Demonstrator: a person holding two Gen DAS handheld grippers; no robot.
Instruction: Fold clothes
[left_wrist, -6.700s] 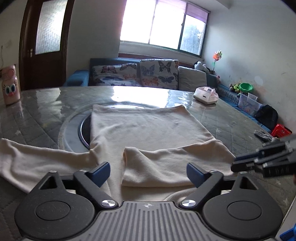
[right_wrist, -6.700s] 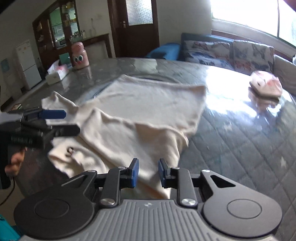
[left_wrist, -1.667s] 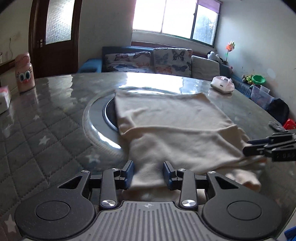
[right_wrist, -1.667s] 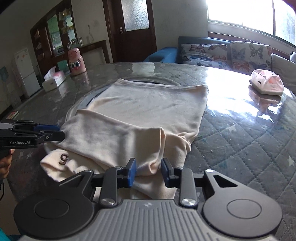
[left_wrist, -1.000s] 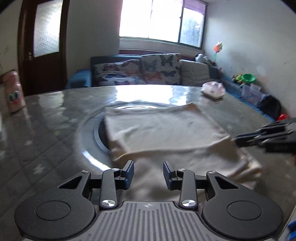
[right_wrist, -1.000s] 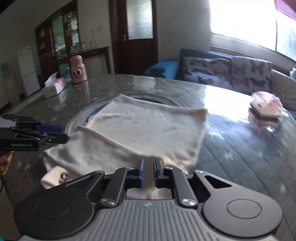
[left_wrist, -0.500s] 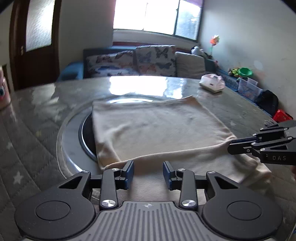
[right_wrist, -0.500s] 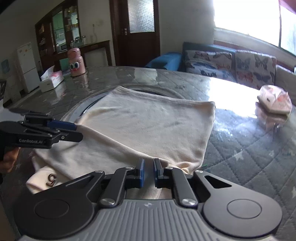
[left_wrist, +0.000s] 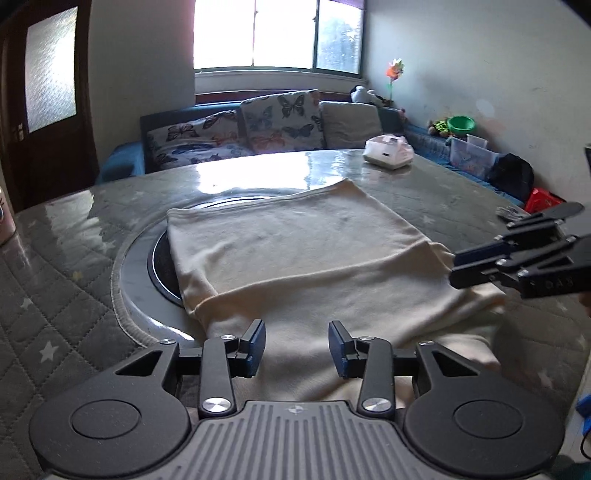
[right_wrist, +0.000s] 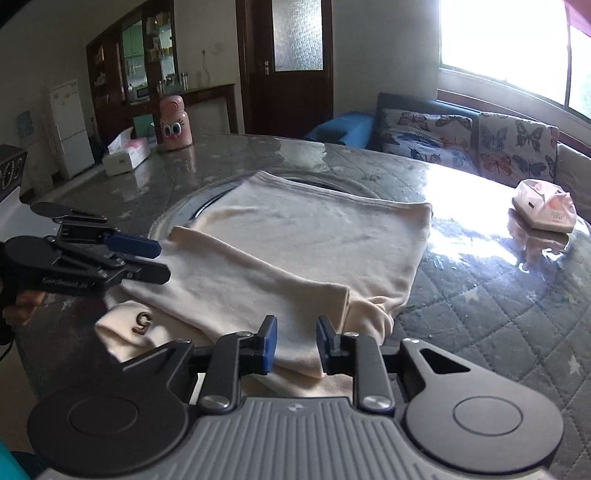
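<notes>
Lettering reading roughly "GenRobot.AI" is showing faintly on the side of the left gripper (right_wrist: 155, 258), at the left edge of the right wrist view; the characters on the right gripper (left_wrist: 458, 267) at the right of the left wrist view are too blurred to read. A dark mark shaped like a "5" or "G" is sitting on the cream garment (left_wrist: 295, 251) near its lower left corner in the right wrist view.

Garment is lying folded across the middle of the table (left_wrist: 66, 302), partly over a round inset (left_wrist: 140, 266). Its near edge is running under both grippers' bodies and getting cut off at frame bottom.

Left fingers (left_wrist: 255, 341) are standing apart with cloth between and below them, gripping nothing. Right fingers (right_wrist: 269, 349) are sitting a narrower gap apart over the folded edge, not pinching it.

Bare table is stretching right of the garment toward a pink-white box (right_wrist: 546, 206); a pink bottle (right_wrist: 175, 123) and tissue box (right_wrist: 125, 155) are standing far at upper left.
</notes>
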